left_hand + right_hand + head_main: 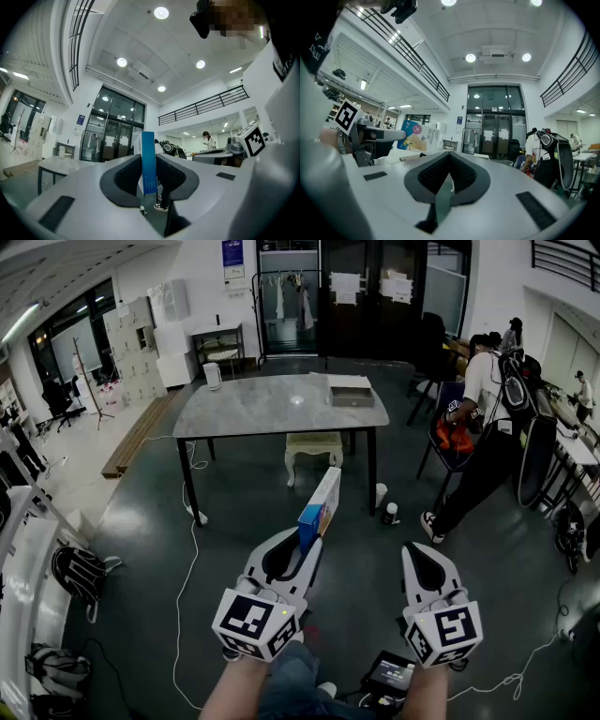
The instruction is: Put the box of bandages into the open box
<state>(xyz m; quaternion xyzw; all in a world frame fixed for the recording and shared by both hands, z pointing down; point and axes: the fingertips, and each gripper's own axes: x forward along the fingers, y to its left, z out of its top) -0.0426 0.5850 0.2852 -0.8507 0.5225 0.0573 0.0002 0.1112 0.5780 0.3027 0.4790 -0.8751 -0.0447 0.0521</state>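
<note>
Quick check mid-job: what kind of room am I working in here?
Probably a large open lab or workshop hall: a grey table on a dark floor, glass entrance doors, and a mezzanine railing overhead.

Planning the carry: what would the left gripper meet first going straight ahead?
Nothing near, it seems: left gripper, shut on the box of bandages, aims just right of the table, toward the far glass doors; depth unclear.

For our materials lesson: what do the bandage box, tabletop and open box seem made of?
Bandage box: thin printed cardboard, seemingly smooth; flat panels and sharp edges suggest it.
Tabletop: stone or stone-look laminate, polished; mottled grey with a lamp's reflection.
Open box: probably matt cardboard; too small to be sure.
</note>
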